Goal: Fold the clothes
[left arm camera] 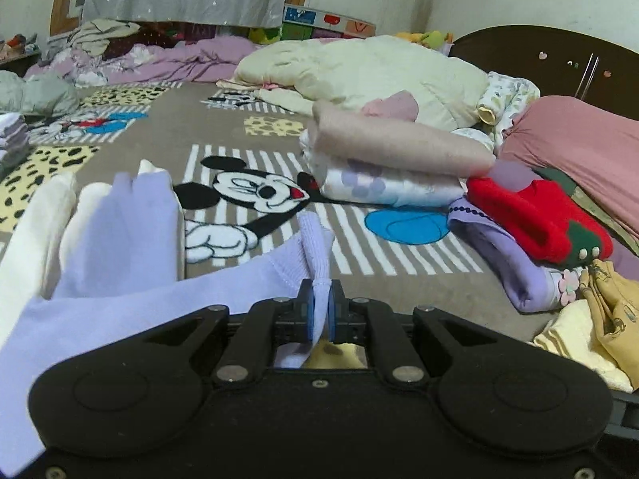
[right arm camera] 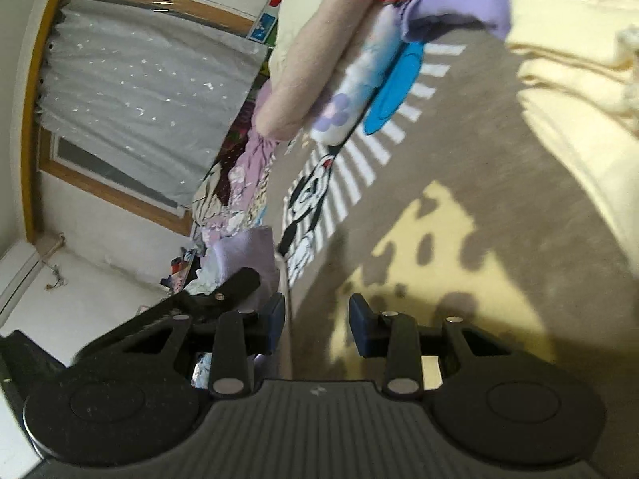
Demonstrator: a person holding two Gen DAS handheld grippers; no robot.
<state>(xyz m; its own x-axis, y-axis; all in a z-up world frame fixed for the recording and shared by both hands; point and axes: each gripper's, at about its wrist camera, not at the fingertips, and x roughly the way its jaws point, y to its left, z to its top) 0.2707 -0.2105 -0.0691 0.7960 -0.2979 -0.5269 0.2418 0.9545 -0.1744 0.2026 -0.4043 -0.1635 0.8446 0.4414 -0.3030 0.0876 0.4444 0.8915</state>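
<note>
My left gripper (left arm camera: 320, 307) is shut on a fold of a pale lavender garment (left arm camera: 120, 247). The cloth runs from the pads out to the left, bunched with white fabric (left arm camera: 36, 223). It lies on a brown Mickey Mouse bedspread (left arm camera: 247, 127). My right gripper (right arm camera: 317, 323) is open and empty, rolled sideways above the bedspread (right arm camera: 459, 151). A thin edge of cloth (right arm camera: 285, 319) shows between its fingers without being pinched. The other gripper's black body (right arm camera: 215, 299) and lavender cloth (right arm camera: 247, 255) show to its left.
A stack of folded clothes (left arm camera: 391, 159) sits mid-bed, beige on top. Red (left arm camera: 531, 215) and purple (left arm camera: 511, 255) folded pieces lie to the right, yellow clothes (left arm camera: 591, 319) nearer. A cream duvet (left arm camera: 359, 72), a pink pillow (left arm camera: 579, 147), a headboard (left arm camera: 551, 56) and a curtained window (right arm camera: 135, 92) lie beyond.
</note>
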